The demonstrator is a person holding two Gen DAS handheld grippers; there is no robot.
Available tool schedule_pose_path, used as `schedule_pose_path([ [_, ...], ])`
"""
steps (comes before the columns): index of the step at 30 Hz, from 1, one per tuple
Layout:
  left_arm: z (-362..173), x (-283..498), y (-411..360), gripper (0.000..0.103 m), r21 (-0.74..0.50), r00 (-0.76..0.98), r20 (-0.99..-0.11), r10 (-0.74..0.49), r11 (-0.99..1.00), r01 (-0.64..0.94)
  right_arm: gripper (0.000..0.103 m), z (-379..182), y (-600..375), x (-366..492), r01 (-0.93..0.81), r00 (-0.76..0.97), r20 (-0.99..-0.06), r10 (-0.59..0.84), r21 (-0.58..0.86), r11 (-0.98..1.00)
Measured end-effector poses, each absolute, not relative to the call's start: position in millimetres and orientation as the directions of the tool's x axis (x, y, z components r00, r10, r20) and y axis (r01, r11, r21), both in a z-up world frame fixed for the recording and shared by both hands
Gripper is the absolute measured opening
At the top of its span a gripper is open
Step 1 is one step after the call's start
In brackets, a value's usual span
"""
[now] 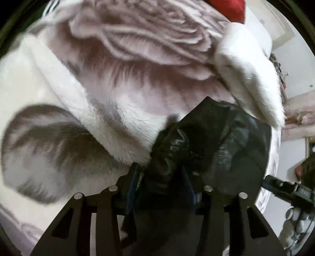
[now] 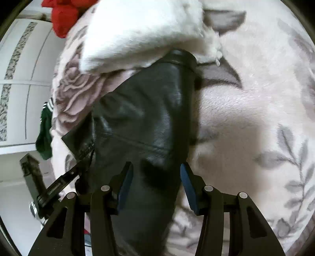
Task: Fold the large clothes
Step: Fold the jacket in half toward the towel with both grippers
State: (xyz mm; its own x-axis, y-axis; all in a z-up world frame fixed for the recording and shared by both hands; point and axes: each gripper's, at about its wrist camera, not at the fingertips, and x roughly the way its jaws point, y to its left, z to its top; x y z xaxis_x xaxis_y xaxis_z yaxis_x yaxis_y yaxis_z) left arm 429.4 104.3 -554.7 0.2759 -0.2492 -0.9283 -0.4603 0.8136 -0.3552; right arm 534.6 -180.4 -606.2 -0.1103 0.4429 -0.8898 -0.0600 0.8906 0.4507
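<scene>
A black leather jacket (image 1: 226, 141) lies on a pink floral blanket (image 1: 122, 82). My left gripper (image 1: 160, 177) is shut on a bunched fold of the jacket. In the right wrist view the jacket (image 2: 143, 122) runs from under a white fluffy garment (image 2: 137, 33) down between the blue pads (image 2: 189, 187) of my right gripper (image 2: 155, 177). The jaws stand fairly wide with the leather filling the gap; I cannot tell if they grip it. The left gripper shows at the left edge of the right wrist view (image 2: 59, 183), and the right gripper at the right edge of the left wrist view (image 1: 285, 189).
The white fluffy garment (image 1: 252, 78) lies over the jacket's far end. A red garment (image 2: 65, 15) and a green garment (image 2: 45, 137) lie at the blanket's edge. A white patterned cabinet (image 2: 19, 88) stands beyond the bed.
</scene>
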Motion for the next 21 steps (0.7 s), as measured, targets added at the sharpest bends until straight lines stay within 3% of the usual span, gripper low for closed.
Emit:
schedule_pose_path([
  [2,-564.4,425.9,113.7,0.07,-0.384,0.282,-0.919,-0.275,0.788,-0.482,0.052,-628.1,-173.4,540.3,-0.071,-0.134,-0.906,0.401,0.412,0.908],
  [3,-568.1,423.5,117.2,0.074,-0.389,0.286,-0.917,-0.279,0.782,-0.487,0.052,-638.9,-170.0,541.7,-0.08,-0.15,-0.912,0.381,0.395,0.915],
  [5,-571.3,418.2,121.8,0.075,-0.414,0.302,-0.906,-0.297,0.772,-0.483,0.053,-661.9,-167.9,546.8,-0.078,-0.203,-0.911,0.358,0.379,0.922],
  [7,-564.0,413.5,122.4,0.075,-0.427,0.326,-0.898,-0.297,0.77,-0.474,0.053,-662.4,-177.3,553.5,-0.029,-0.231,-0.877,0.421,0.439,0.898],
  [12,-529.6,391.2,110.4,0.074,-0.393,0.38,-0.897,-0.225,0.8,-0.453,0.073,-649.8,-223.2,563.5,0.044,-0.126,-0.81,0.573,0.573,0.818],
  [17,-510.4,374.2,88.8,0.073,-0.325,0.368,-0.917,-0.155,0.826,-0.461,0.078,-704.0,-202.0,581.4,0.125,-0.214,-0.662,0.718,0.71,0.693],
  [18,-506.2,369.9,85.6,0.073,-0.309,0.365,-0.92,-0.14,0.834,-0.458,0.071,-702.3,-194.8,582.5,0.094,-0.198,-0.653,0.73,0.729,0.678],
  [19,-502.6,368.9,82.7,0.073,-0.293,0.361,-0.924,-0.125,0.838,-0.46,0.042,-698.5,-189.2,582.0,0.067,-0.195,-0.65,0.734,0.738,0.671],
  [21,-494.5,359.3,76.7,0.073,-0.274,0.359,-0.927,-0.107,0.845,-0.458,0.026,-687.1,-186.1,576.1,0.05,-0.184,-0.658,0.73,0.736,0.675],
])
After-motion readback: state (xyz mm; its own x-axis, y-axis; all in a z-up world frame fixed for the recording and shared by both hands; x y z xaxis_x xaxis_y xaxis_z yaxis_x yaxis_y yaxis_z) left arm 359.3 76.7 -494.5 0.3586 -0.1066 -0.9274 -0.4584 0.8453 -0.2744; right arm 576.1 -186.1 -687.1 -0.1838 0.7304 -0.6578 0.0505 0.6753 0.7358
